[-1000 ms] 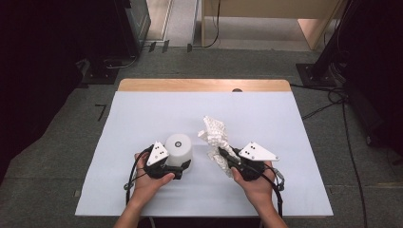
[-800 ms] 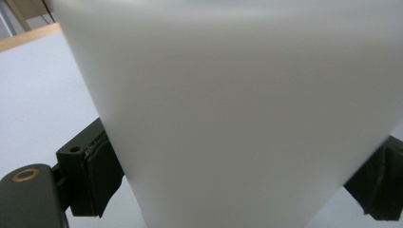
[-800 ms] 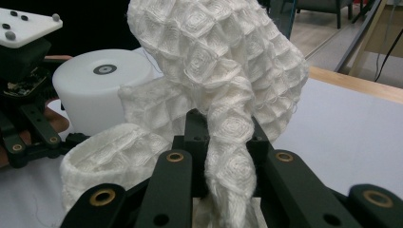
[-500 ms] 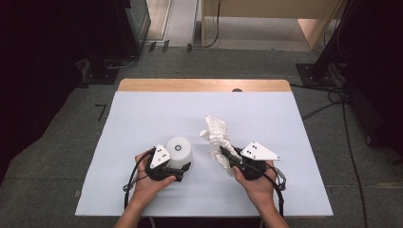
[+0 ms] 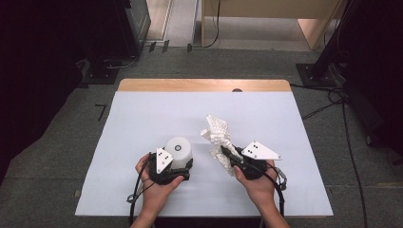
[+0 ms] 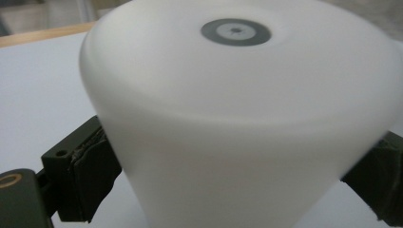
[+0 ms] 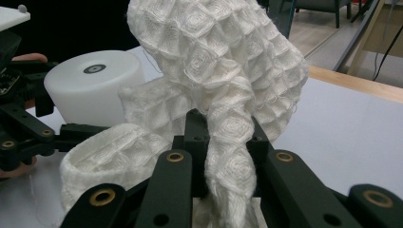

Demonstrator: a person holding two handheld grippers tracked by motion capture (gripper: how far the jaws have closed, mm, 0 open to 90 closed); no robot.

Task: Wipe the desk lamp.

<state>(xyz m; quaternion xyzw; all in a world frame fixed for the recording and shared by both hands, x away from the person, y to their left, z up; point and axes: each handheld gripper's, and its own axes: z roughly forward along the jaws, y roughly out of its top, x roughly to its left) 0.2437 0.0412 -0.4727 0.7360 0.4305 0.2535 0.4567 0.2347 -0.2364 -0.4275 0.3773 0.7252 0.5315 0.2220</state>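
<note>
left gripper fingers clamped on white cup, inverted, lower centre of high view, on desk | right gripper fingers pinched on waffle cloth, just right of cup | advice: keep cup steady, lift cloth clear before wiping | cup contents: cannot tell

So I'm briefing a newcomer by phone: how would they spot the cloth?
On the white table, look near the front edge, right of centre. The right gripper pinches a crumpled white waffle-weave cloth; unlike the smooth white cup beside it, it's soft and textured.
</note>
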